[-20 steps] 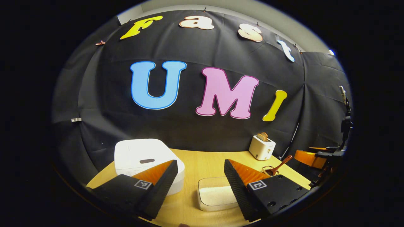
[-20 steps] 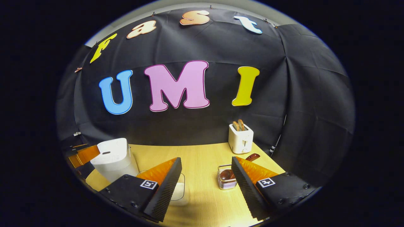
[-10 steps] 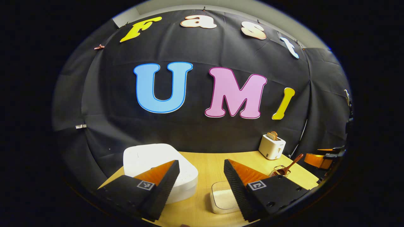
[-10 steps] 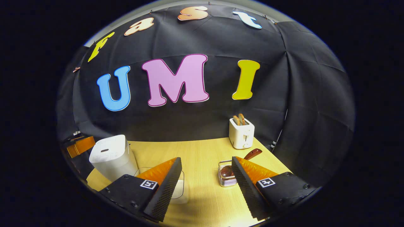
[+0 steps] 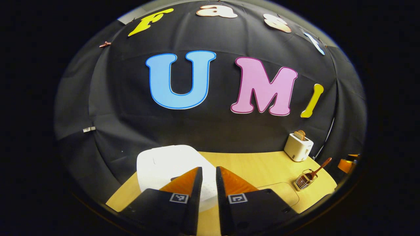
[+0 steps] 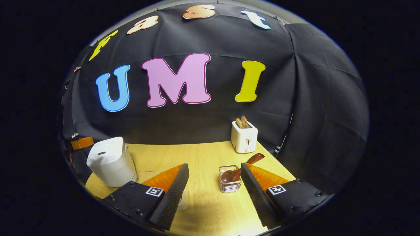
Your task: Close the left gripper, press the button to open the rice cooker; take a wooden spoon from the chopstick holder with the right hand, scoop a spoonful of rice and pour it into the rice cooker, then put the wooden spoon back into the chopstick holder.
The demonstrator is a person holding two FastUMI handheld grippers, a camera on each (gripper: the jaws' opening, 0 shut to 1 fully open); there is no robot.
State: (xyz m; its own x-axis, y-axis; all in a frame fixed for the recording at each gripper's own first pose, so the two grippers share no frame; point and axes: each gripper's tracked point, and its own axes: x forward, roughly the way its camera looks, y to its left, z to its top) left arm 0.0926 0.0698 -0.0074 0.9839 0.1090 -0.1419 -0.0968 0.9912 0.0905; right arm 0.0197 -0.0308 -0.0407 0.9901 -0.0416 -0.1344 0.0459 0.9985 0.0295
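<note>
1. My left gripper [image 5: 209, 183] has its fingers nearly together, a thin gap left, poised over the rice cooker [image 5: 170, 164] at the bench's left edge. If they stay parted, the button may slip between them.
2. My right gripper [image 6: 215, 183] has its fingers wide apart, empty. The wooden spoon [image 6: 238, 170] leans loosely in the chopstick holder [image 6: 229, 185] near the right edge; a clumsy reach could tip the holder.

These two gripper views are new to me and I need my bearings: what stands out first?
A white rice cooker with its lid down sits at the table's left, and the left gripper, nearly shut, points at it. At the right stands a toaster, and nearer, a wooden spoon leans in a wire chopstick holder ahead of the open right gripper.
</note>
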